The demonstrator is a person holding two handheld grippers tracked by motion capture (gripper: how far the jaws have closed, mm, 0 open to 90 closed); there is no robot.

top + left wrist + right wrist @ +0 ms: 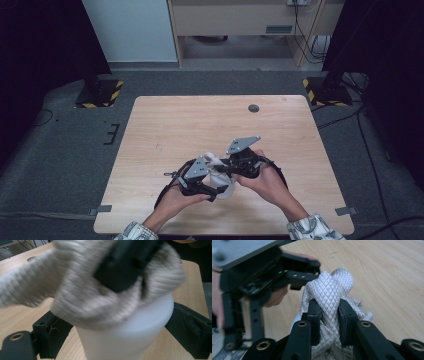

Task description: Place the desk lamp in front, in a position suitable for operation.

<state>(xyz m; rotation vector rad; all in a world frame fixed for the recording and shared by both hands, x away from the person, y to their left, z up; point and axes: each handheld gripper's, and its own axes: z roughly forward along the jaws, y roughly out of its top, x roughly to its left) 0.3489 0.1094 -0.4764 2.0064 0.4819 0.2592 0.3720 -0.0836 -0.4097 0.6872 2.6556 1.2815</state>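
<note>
— Cloth (329,297) bunched over white cup (125,340), near-centre of table (165,120)?
— Yes: right gripper (329,323) pinches it from above; left gripper (207,192) clasps the cup's sides.

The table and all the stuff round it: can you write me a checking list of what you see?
Surface: wooden table, bare but for a round hole near its far edge.
Job's things: white cup with a woven cloth bunched on top.
Clutter: nothing seen.
Grippers: left tool has its jaws either side of the cup; right tool pinches the cloth.
Cables: black leads by each hand; more cables on the floor at the back.
Surroundings: grey carpet, two stands with striped bases, a cabinet behind.
</note>
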